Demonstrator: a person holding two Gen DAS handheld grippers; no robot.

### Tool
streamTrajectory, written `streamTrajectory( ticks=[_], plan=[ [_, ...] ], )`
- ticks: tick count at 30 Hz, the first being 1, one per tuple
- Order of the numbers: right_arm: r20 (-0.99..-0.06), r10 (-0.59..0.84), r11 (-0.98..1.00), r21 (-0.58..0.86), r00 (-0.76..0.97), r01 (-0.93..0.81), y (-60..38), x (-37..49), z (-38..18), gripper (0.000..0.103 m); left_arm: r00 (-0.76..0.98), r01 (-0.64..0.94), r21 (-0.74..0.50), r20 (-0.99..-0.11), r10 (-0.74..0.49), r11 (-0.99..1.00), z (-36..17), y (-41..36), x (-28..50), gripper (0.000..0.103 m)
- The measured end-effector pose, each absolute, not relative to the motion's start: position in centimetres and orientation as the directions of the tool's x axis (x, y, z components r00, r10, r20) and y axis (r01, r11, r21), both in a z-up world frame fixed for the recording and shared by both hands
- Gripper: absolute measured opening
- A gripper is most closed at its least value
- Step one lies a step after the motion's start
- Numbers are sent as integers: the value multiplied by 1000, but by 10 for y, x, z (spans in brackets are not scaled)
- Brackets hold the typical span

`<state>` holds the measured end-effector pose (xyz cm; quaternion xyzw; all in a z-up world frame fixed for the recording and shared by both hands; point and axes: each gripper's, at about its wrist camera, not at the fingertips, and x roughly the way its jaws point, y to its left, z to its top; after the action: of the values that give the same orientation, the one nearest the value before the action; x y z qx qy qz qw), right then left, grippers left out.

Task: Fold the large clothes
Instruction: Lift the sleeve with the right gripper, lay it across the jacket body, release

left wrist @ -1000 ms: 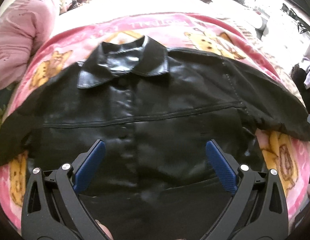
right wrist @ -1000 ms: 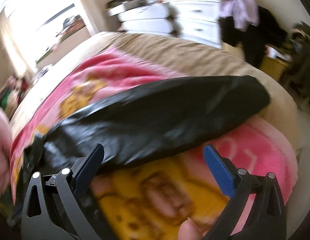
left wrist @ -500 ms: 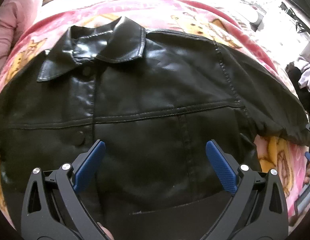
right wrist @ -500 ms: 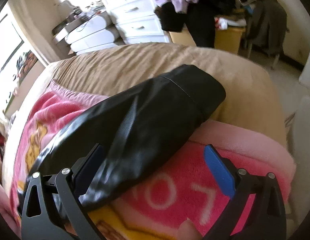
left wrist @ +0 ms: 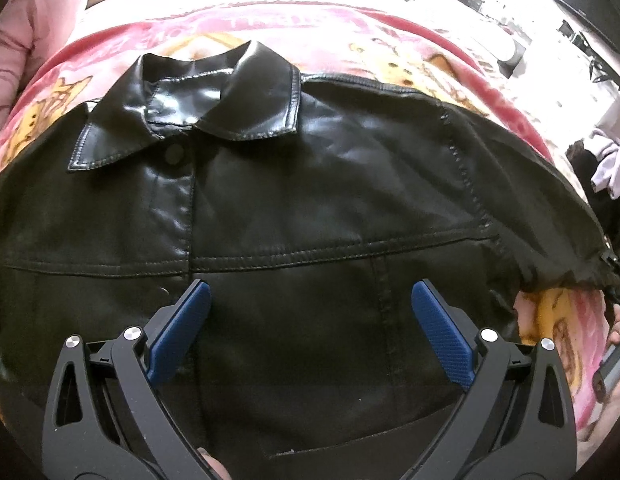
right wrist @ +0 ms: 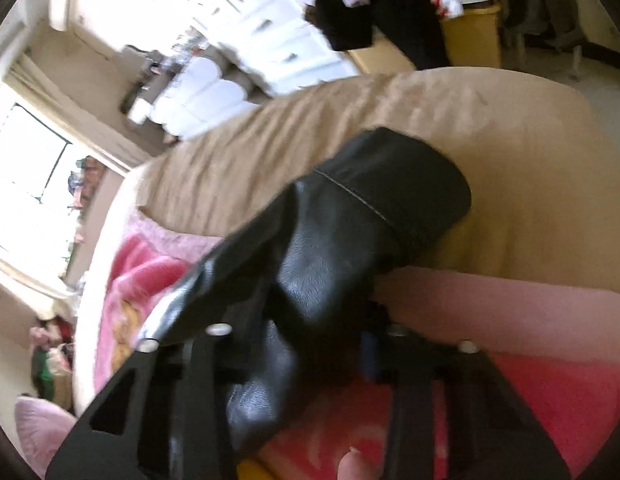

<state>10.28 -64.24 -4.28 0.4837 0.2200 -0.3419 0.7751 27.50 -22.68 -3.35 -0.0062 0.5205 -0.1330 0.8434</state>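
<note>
Spread flat, front side up, the black faux-leather jacket (left wrist: 294, 208) with a pointed collar and stitched seams lies on a pink fleece blanket (left wrist: 449, 48) printed with yellow cartoon figures, which covers part of a bed. Above the jacket's lower front hovers the left gripper (left wrist: 310, 328), its blue-padded jaws spread wide with nothing between them and no pad touching the leather. The jacket's sleeve (right wrist: 349, 240) runs out to the side, its cuff end reaching past the blanket's pale pink border onto the tan bedspread (right wrist: 509, 128). The right gripper (right wrist: 310, 344) has just been closing, and in its own blurred view the jaws are drawn in on the sleeve, with black leather bunched between them. A fingertip (right wrist: 353, 466) shows at the bottom edge of that view. White drawers (right wrist: 270, 36) and draped clothes stand beyond the bed.
</note>
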Motion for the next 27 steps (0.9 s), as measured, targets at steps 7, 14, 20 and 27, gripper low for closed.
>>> streamTrajectory(
  ticks=[7,14,20,27],
  plan=[
    [-468,-333,466,672,818,575,-616,103,11,7,457,215,-158,-856,-242,964,-9,-213,271,95],
    [-331,-269,694,584,905,420,-552,126,78,7,493,204,-171,-833,-252,964,19,-183,269,95],
    [-293,-145,841,467,945,274,-471,164,113,6,516,155,-245,-806,-289,957,42,-138,267,95],
    [-332,24,941,327,943,91,-368,209,117,6,555,98,-317,-770,-316,943,60,-84,267,95]
  ],
)
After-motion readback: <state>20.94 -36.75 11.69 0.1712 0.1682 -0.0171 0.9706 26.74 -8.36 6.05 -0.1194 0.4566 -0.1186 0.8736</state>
